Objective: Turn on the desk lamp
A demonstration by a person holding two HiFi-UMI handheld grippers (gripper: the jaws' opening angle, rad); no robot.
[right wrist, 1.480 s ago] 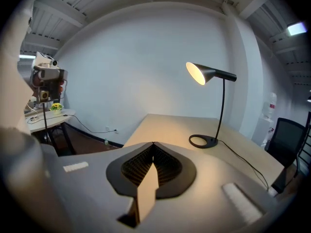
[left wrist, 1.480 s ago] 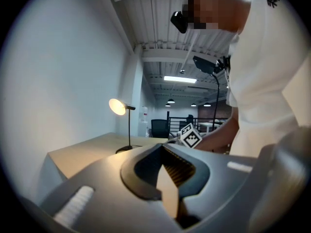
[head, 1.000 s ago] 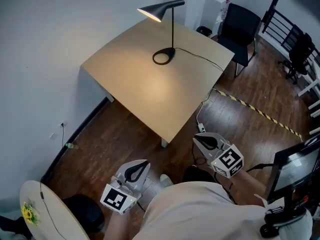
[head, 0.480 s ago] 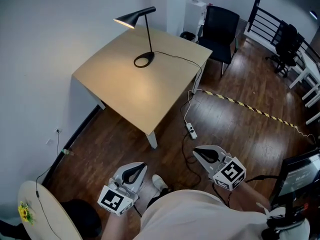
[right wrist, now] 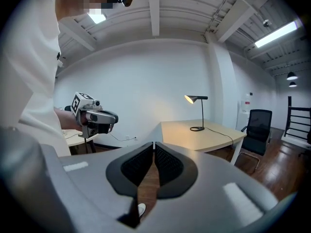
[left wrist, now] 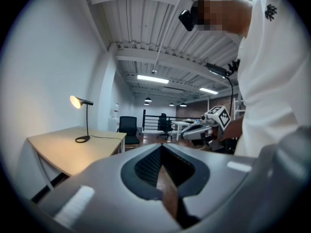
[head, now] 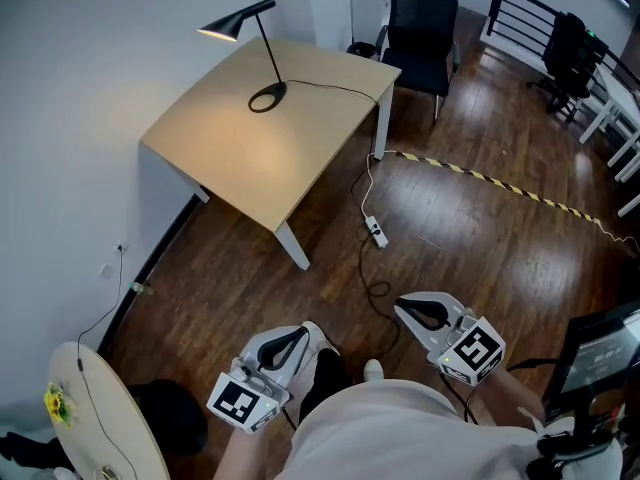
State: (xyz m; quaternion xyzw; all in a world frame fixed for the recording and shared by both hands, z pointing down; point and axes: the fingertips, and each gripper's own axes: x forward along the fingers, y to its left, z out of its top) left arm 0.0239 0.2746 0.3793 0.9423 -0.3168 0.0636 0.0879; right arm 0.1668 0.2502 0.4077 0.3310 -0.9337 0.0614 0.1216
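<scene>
The black desk lamp (head: 235,22) stands at the far side of the light wooden table (head: 300,138), and its shade glows. It also shows lit in the left gripper view (left wrist: 81,101) and the right gripper view (right wrist: 195,98). My left gripper (head: 290,340) (left wrist: 160,149) hangs low by my body, shut on nothing. My right gripper (head: 415,310) (right wrist: 154,147) is also shut and holds nothing. Both are over the wooden floor, well short of the table.
A black chair (head: 420,23) stands behind the table. The lamp's cable runs off the table to a power strip (head: 377,232) on the floor. Striped tape (head: 480,178) crosses the floor. A round table (head: 100,418) is at lower left, a monitor (head: 600,353) at right.
The table and lamp have slid up and left in the head view and look further off. Both grippers stay shut near my body.
</scene>
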